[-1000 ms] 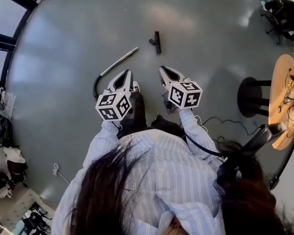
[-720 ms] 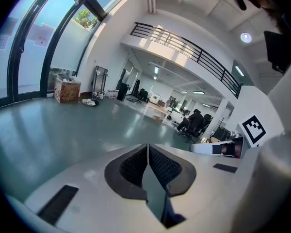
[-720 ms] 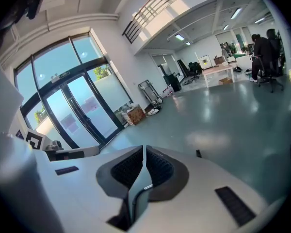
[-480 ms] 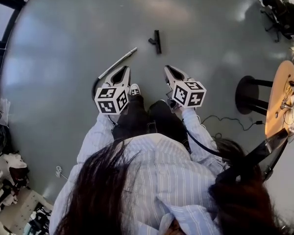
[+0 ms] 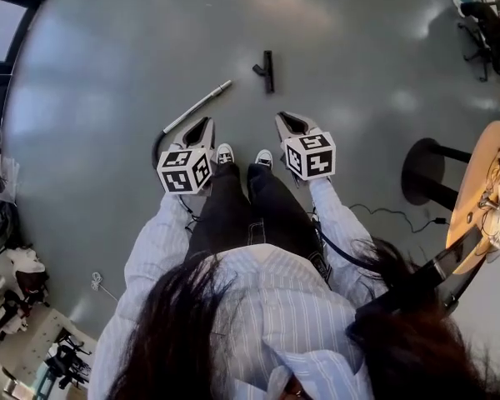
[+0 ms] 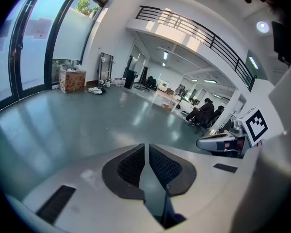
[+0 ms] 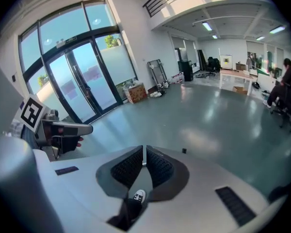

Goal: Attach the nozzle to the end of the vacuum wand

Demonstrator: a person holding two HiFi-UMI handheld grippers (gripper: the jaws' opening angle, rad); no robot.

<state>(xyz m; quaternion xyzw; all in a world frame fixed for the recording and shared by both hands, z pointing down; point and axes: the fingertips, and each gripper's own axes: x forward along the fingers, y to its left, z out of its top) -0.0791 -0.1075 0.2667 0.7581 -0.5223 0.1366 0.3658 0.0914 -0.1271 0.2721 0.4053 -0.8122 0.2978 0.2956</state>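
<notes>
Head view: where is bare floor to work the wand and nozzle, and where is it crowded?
Bare floor beyond the nozzle and wand, and between nozzle and stool. Crowded: cable and table by the stool, clutter along the left edge.

The right gripper (image 7: 144,153) has its jaws pressed together, empty. Below their base a white-toed shoe (image 7: 139,195) shows. A small dark object (image 7: 184,151) lies on the grey floor (image 7: 208,125) just beyond the right-hand jaw.

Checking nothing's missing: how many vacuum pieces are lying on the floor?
2: the wand left of centre, the nozzle right of its tip, apart from it. More may be hidden.
</notes>
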